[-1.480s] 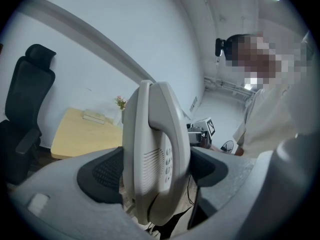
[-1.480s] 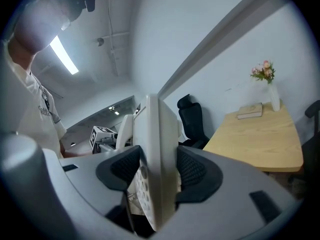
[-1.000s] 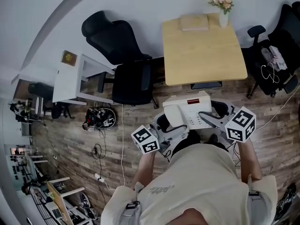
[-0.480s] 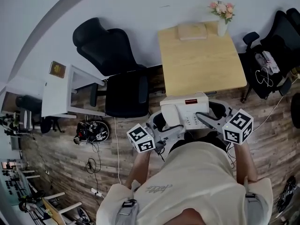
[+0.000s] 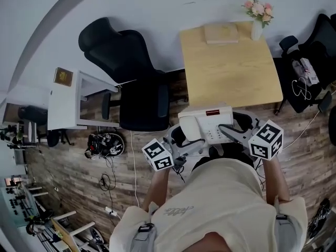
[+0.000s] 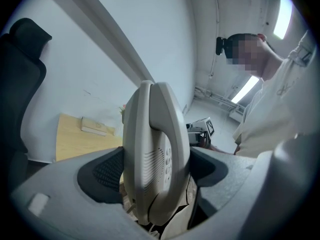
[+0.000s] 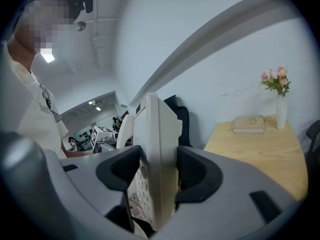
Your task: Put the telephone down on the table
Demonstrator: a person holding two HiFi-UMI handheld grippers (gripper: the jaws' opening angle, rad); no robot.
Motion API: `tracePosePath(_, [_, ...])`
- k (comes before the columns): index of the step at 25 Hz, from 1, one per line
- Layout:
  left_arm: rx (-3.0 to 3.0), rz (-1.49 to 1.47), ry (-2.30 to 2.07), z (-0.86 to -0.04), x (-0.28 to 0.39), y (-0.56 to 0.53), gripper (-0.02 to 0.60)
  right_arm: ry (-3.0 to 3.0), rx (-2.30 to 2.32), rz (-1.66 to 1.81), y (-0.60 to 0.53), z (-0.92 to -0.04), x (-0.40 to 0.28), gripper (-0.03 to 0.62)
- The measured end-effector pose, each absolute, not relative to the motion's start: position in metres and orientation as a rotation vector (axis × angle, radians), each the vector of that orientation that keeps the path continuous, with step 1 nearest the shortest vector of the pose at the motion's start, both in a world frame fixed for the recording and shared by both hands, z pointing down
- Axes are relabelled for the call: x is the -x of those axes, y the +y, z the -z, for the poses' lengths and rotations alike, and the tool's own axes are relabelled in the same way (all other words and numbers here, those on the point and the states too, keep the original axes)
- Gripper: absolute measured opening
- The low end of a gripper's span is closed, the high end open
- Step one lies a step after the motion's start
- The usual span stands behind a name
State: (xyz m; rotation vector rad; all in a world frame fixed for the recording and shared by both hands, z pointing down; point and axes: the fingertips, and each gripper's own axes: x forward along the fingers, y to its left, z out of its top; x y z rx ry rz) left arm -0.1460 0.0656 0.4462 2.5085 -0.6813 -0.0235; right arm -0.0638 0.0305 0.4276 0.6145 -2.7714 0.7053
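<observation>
In the head view, the person's torso cuts off the near edge of the cream plastic desk telephone [image 5: 206, 124], held up by the pale wooden table's [image 5: 231, 72] near edge. In the left gripper view, the left gripper's [image 6: 150, 169] ribbed black pads clamp its handset side. In the right gripper view, the right gripper [image 7: 152, 171] pinches the keypad side; a slim vase [image 7: 281, 113] holds pink flowers at the table's far edge.

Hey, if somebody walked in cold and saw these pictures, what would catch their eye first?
First the white telephone, held in the air close to the person's chest, clamped from both sides by the left gripper and the right gripper. Just ahead stands the light wooden table, carrying a book and a vase of pink flowers along its far edge.
</observation>
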Motion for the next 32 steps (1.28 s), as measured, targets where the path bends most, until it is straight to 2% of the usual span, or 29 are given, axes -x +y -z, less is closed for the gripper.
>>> tracePosePath(9, [-2.475,-0.066,-0.814,-0.448,0.140,-0.012,0.387,-2.827,-0.464,-0.749,-0.055,-0.435,0.060,0.224])
tracePosePath(18, [-2.469,-0.061,-0.868,-0.438,0.104,-0.101,0.387,-2.871,-0.407,-0.739,-0.145,-0.429,0.025,0.224])
tracePosePath(32, [-2.475,-0.074,-0.792,-0.446,0.087,-0.185,0.387,-2.842,-0.500,-0.782,-0.225,-0.436,0.006,0.224])
